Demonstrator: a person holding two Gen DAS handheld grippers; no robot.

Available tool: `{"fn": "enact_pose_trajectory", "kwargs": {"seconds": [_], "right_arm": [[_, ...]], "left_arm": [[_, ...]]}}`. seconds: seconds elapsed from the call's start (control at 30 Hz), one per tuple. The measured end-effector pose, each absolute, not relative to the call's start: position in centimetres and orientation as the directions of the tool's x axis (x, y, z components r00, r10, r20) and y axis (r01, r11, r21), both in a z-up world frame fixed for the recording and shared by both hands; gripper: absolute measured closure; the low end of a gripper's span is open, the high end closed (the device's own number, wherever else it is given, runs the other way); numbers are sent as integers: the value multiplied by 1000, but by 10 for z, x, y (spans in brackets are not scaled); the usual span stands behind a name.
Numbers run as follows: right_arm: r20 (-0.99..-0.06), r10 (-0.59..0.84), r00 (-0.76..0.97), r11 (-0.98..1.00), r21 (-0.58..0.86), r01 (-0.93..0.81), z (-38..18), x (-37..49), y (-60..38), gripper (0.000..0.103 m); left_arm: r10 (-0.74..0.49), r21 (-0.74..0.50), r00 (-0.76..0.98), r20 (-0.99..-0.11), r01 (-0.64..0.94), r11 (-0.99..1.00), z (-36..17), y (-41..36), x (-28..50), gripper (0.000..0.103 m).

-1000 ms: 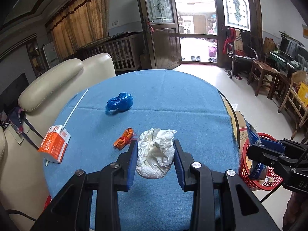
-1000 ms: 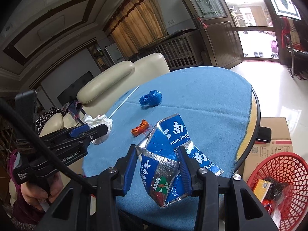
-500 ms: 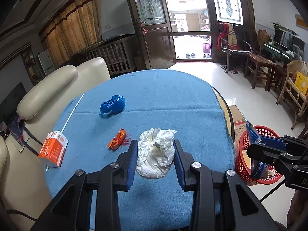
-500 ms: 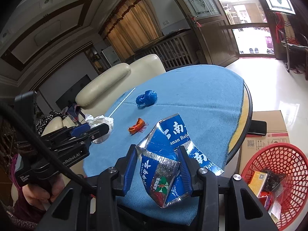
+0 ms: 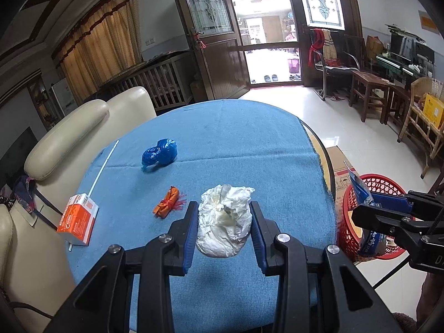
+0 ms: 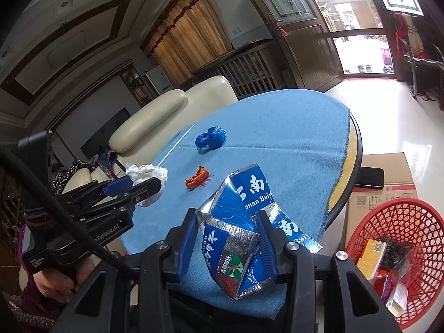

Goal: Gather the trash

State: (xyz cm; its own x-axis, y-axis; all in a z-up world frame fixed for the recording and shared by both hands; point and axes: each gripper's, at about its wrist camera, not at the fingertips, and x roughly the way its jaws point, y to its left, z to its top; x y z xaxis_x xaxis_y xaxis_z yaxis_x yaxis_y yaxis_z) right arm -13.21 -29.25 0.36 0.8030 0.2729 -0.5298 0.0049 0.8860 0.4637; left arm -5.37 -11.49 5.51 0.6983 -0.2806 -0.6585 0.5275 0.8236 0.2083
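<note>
Left gripper (image 5: 224,216) clamps crumpled white paper (image 5: 223,220) above the table (image 5: 249,138).

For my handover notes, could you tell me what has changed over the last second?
Nothing was taken or released. The left gripper stays shut on the crumpled white tissue, the right gripper on the blue foil wrapper; only the view drifted slightly. Table trash unmoved.

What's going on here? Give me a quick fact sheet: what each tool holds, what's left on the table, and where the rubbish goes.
Left tool: shut on crumpled white paper wad
Right tool: shut on torn blue foil packet
Left on round table with blue cloth: crumpled blue plastic bag, small orange wrapper, orange and white carton, thin white stick
Rubbish goes in: red mesh basket on floor, already holding some trash
</note>
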Motion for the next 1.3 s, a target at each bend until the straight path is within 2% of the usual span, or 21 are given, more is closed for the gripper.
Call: {"fn": "enact_pose_trajectory", "kwargs": {"seconds": [1.3], "right_arm": [[-535, 242, 809, 864, 498, 70, -5, -148, -312, 58]], "left_arm": [[-295, 243, 668, -683, 589, 771, 43, -137, -61, 66]]}}
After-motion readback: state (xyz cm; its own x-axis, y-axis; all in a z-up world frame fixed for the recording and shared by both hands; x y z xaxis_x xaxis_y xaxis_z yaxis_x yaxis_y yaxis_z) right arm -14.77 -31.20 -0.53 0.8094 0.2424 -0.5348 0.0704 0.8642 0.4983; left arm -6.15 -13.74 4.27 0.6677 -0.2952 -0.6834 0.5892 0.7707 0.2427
